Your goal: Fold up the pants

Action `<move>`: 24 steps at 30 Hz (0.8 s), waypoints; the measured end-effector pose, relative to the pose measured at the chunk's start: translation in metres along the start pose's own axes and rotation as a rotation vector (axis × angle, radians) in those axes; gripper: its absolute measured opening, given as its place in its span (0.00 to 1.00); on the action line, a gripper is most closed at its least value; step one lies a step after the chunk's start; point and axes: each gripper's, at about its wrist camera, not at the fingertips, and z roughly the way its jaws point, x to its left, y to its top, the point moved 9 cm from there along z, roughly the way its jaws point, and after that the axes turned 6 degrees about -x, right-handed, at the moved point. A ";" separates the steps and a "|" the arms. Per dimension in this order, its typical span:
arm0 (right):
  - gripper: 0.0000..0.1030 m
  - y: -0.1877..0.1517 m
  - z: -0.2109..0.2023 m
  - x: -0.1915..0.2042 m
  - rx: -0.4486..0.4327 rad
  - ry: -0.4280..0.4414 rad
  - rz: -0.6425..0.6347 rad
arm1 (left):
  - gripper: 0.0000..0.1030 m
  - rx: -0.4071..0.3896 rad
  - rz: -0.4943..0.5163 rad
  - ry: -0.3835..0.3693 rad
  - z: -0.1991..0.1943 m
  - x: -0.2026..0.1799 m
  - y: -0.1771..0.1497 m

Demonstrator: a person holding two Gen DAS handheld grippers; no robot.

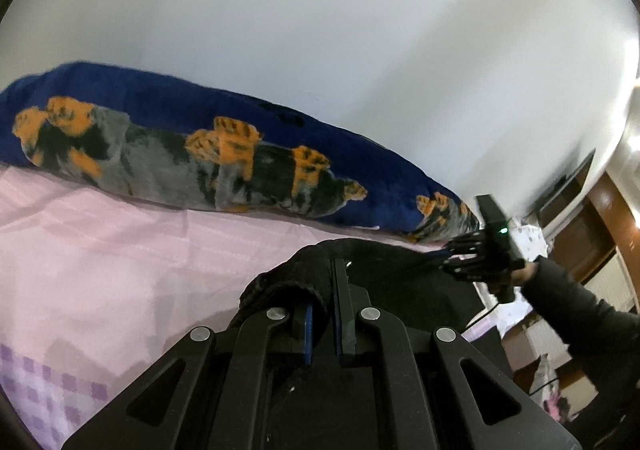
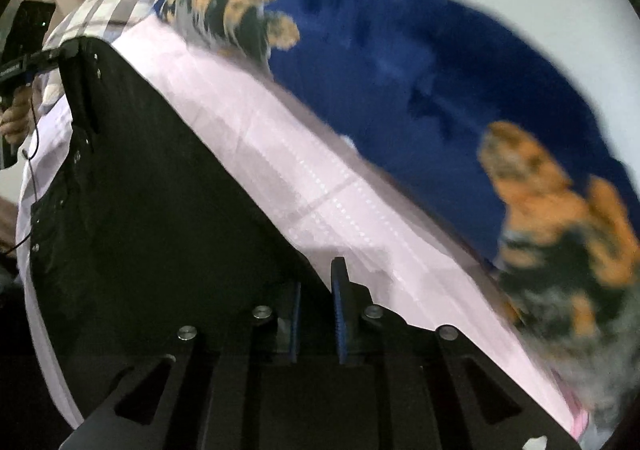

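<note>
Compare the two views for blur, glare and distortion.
Left wrist view: mostly sharp, fisheye-curved, blown-out glare at the right edge; black pants show little detail. Right wrist view: motion-blurred, the blue blanket smeared, pants almost featureless.

One pants point(image 2: 140, 177), one blanket point(image 1: 240, 153), one bed point(image 1: 120, 250), two grippers: the left gripper point(image 1: 322, 314), the right gripper point(image 2: 318, 314).
</note>
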 end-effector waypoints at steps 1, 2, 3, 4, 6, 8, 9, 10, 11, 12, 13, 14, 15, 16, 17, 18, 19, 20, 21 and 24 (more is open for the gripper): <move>0.10 -0.002 -0.010 0.004 -0.021 -0.021 0.003 | 0.07 -0.003 0.007 -0.003 -0.004 -0.003 -0.002; 0.10 -0.006 -0.023 0.010 -0.045 -0.044 0.017 | 0.07 -0.005 0.013 -0.007 -0.009 -0.006 -0.004; 0.10 -0.011 -0.033 0.016 -0.060 -0.054 0.034 | 0.07 -0.007 0.016 -0.009 -0.013 -0.009 -0.007; 0.10 -0.015 -0.039 0.021 -0.070 -0.064 0.044 | 0.07 -0.005 0.020 -0.017 -0.020 -0.014 -0.011; 0.09 -0.030 -0.059 0.034 -0.095 -0.093 0.057 | 0.07 -0.002 0.036 -0.025 -0.029 -0.022 -0.018; 0.09 -0.042 -0.070 0.048 -0.108 -0.102 0.089 | 0.07 0.006 0.065 -0.035 -0.042 -0.032 -0.030; 0.09 -0.050 -0.074 0.057 -0.111 -0.106 0.090 | 0.07 0.013 0.074 -0.037 -0.047 -0.035 -0.037; 0.09 -0.058 -0.078 0.064 -0.115 -0.111 0.099 | 0.08 0.017 0.078 -0.040 -0.049 -0.038 -0.041; 0.09 -0.063 -0.079 0.074 -0.114 -0.111 0.121 | 0.08 0.031 0.078 -0.048 -0.055 -0.041 -0.051; 0.09 -0.072 -0.080 0.081 -0.109 -0.109 0.136 | 0.08 0.037 0.079 -0.051 -0.058 -0.043 -0.056; 0.08 -0.081 -0.082 0.088 -0.108 -0.112 0.142 | 0.08 0.047 0.087 -0.052 -0.062 -0.046 -0.066; 0.08 -0.086 -0.082 0.095 -0.116 -0.119 0.150 | 0.08 0.059 0.100 -0.047 -0.066 -0.048 -0.076; 0.08 -0.094 -0.083 0.101 -0.118 -0.113 0.171 | 0.08 0.070 0.107 -0.042 -0.069 -0.050 -0.085; 0.07 -0.103 -0.083 0.106 -0.116 -0.100 0.199 | 0.08 0.080 0.108 -0.040 -0.072 -0.050 -0.094; 0.07 -0.108 -0.081 0.111 -0.115 -0.096 0.211 | 0.09 0.094 0.102 -0.040 -0.076 -0.050 -0.106; 0.07 -0.118 -0.081 0.117 -0.110 -0.093 0.220 | 0.09 0.104 0.096 -0.042 -0.079 -0.050 -0.116; 0.07 -0.127 -0.080 0.123 -0.104 -0.081 0.238 | 0.09 0.119 0.092 -0.041 -0.081 -0.049 -0.127; 0.07 -0.137 -0.077 0.128 -0.096 -0.067 0.260 | 0.09 0.142 0.100 -0.033 -0.083 -0.048 -0.142; 0.07 -0.143 -0.076 0.132 -0.091 -0.061 0.268 | 0.09 0.158 0.110 -0.025 -0.084 -0.047 -0.152; 0.07 -0.162 -0.067 0.144 -0.066 -0.044 0.293 | 0.10 0.228 0.123 0.005 -0.086 -0.040 -0.193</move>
